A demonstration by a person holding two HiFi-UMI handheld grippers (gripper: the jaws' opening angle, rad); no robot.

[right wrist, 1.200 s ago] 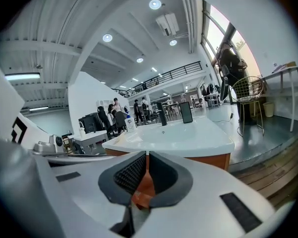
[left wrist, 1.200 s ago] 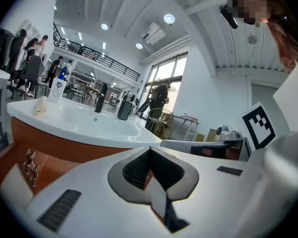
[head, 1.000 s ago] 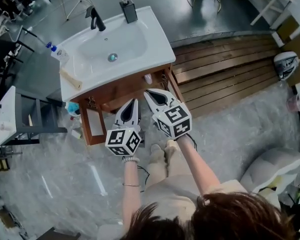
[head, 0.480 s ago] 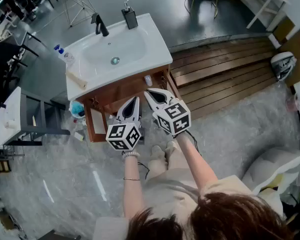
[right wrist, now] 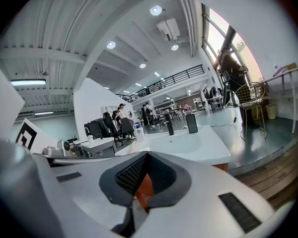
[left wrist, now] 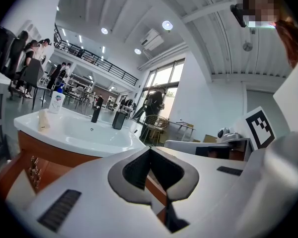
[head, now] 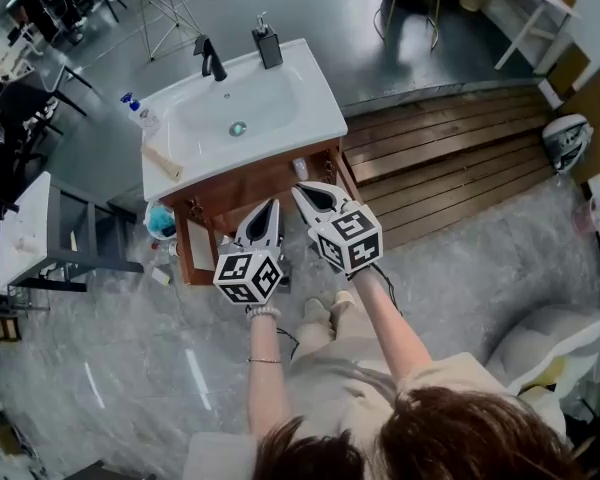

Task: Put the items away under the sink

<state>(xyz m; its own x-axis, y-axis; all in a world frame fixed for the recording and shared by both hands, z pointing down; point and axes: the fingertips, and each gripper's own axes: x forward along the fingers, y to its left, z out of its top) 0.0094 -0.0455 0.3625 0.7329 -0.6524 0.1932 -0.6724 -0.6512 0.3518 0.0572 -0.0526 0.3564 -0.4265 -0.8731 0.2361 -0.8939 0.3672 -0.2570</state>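
— Do your tongs hold something?
— No. My left tongs (left wrist: 150, 148) are clenched, the tips pressed together, with nothing between them. My right tongs (right wrist: 147, 153) are clenched also, and empty.
— Where are the items?
— In the head view the white sink (head: 315, 110) lies at eleven o'clock from my tongs. At the basin's nine o'clock stands a bottle (head: 143, 116) with a blue cap. A beige piece (head: 163, 161) lies at seven o'clock. A black dispenser (head: 269, 48) stands at one o'clock, near the tap (head: 212, 58).
— And the cabinet?
— The wooden cabinet (head: 242, 184) is under the sink, at twelve o'clock from both tips.
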